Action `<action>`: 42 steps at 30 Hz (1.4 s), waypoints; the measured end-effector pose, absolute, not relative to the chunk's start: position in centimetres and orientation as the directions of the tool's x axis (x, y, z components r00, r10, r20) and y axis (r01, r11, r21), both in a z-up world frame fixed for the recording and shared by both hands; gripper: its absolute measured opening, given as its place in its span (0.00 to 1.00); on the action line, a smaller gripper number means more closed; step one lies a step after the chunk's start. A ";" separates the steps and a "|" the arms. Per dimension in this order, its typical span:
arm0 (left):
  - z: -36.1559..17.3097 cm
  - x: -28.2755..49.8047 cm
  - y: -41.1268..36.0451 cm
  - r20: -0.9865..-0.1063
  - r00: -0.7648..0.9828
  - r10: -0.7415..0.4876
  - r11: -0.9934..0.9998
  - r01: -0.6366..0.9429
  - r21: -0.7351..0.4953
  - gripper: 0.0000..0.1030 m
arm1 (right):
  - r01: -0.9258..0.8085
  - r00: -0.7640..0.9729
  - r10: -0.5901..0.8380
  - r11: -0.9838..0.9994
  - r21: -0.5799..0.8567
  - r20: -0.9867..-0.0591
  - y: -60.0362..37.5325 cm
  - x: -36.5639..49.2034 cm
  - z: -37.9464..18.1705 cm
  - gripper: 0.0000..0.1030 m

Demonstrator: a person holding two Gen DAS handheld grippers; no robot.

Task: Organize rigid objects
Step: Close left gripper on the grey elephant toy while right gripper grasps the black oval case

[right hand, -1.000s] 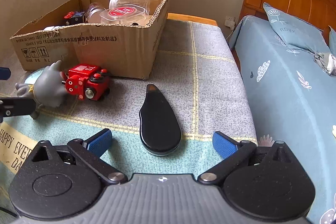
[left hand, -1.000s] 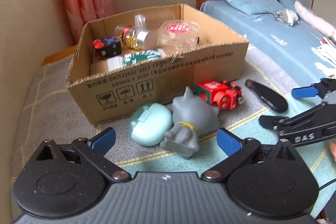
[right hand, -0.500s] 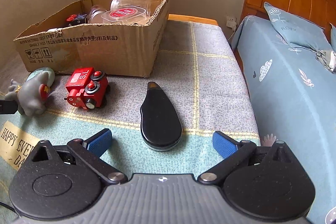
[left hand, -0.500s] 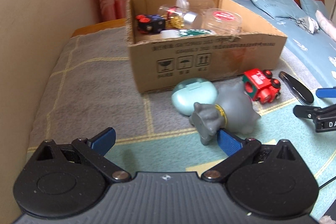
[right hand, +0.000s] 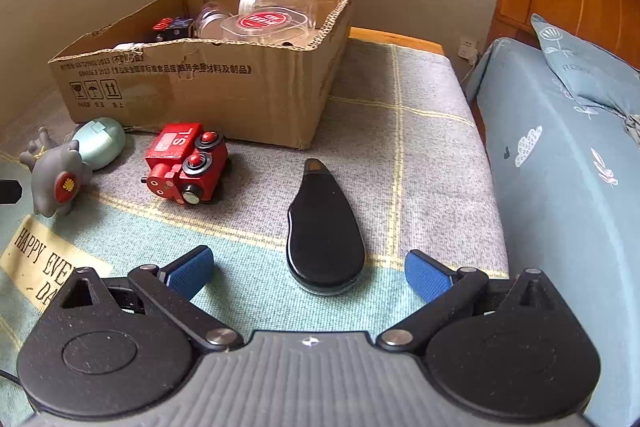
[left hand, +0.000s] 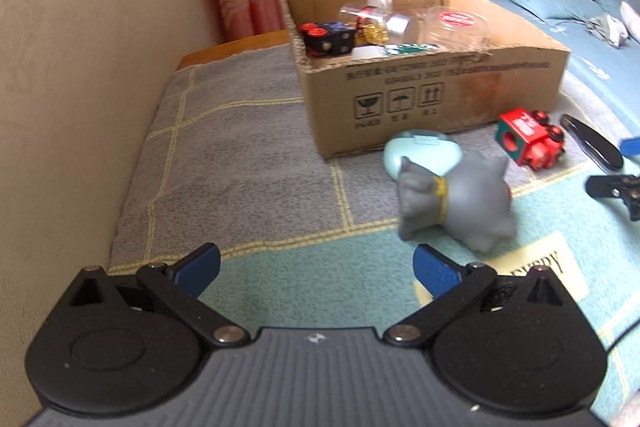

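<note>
Four loose things lie on the woven plaid blanket [right hand: 420, 131] before the corrugated cardboard box [right hand: 248, 87]: one glossy black teardrop case [right hand: 325, 227] at 12 o'clock of the right gripper [right hand: 308, 269], one blocky red toy train [right hand: 186, 163] at 10, one rubbery grey figurine [left hand: 460, 199] and one smooth mint oval case [left hand: 420, 151]. Both claws gape, released and empty; the left gripper [left hand: 316, 267] has the figurine at 1 o'clock.

"SL" on red toy train [right hand: 185, 163], "HAPPY" on blanket [right hand: 32, 251] (partly hidden)
</note>
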State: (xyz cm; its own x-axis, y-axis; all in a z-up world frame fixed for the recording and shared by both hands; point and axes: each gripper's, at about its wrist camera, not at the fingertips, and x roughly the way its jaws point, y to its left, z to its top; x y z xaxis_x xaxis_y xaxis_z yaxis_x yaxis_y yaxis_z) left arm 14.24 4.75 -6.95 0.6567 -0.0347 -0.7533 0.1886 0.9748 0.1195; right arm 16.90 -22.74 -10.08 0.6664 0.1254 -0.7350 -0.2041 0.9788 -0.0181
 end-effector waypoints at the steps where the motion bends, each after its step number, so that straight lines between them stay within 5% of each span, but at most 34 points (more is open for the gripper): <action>1: -6.9 14.0 4.6 -0.754 0.656 -0.047 0.973 0.202 0.115 0.99 | -0.223 0.662 0.141 0.975 -0.015 -0.736 -22.6 17.0 -10.1 1.00; 12: -6.2 13.3 1.7 -0.742 0.637 -0.208 0.925 0.375 0.063 0.99 | -0.504 0.523 0.377 0.860 0.079 -0.764 -18.8 14.4 -9.1 1.00; 24: -9.1 15.3 -0.7 -0.786 0.577 -0.224 0.926 0.378 0.013 1.00 | -0.480 0.557 0.270 0.877 -0.039 -0.785 -22.7 15.9 -9.2 1.00; 42: -8.9 16.4 -1.1 -0.768 0.611 -0.190 0.954 0.299 0.003 0.97 | -0.665 0.490 0.418 0.746 -0.018 -0.765 -23.5 21.3 -9.6 1.00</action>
State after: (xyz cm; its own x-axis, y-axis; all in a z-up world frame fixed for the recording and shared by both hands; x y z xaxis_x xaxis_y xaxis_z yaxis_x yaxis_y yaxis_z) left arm 16.37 -1.12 -8.91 0.6113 -0.1897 -0.7684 0.2995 0.9541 0.0027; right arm 21.27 -23.53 -9.55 0.4903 0.4183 -0.7646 -0.6655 0.7462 -0.0185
